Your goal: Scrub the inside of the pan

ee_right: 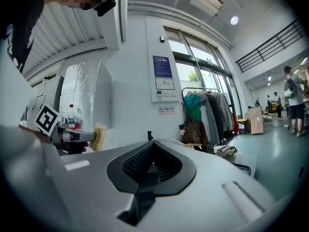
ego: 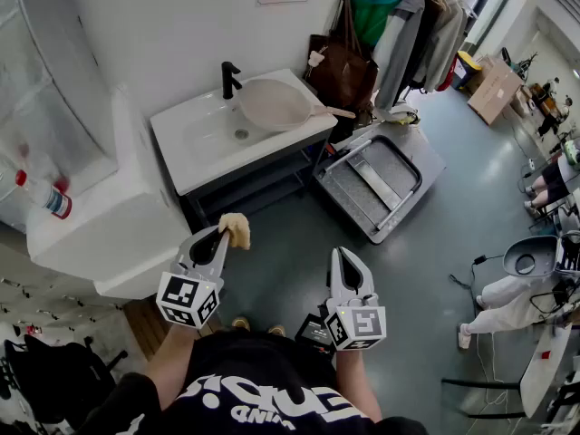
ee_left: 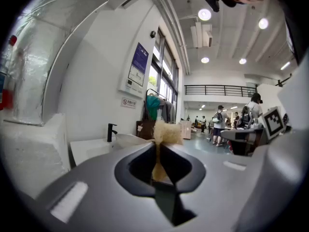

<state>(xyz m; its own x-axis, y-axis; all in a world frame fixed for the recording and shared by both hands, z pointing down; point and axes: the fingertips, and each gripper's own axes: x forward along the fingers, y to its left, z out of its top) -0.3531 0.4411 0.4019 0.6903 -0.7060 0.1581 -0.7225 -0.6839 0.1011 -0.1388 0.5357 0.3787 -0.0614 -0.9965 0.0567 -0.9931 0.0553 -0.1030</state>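
Observation:
A pale beige pan (ego: 276, 103) lies tilted in the white sink (ego: 204, 139), its handle pointing right over the edge. My left gripper (ego: 222, 234) is shut on a yellowish sponge (ego: 237, 230), held above the floor well short of the sink. In the left gripper view the sponge (ee_left: 165, 135) sticks up between the closed jaws, with the pan (ee_left: 126, 139) far ahead. My right gripper (ego: 345, 255) is shut and holds nothing, lower right of the left one. In the right gripper view the sponge (ee_right: 100, 137) shows at left.
A black tap (ego: 228, 80) stands at the sink's back. A folded grey step stool (ego: 381, 181) lies on the floor to the right. Bags and clothes (ego: 390, 25) hang beyond it. A white appliance (ego: 95, 229) with a bottle (ego: 41, 193) on it stands at left.

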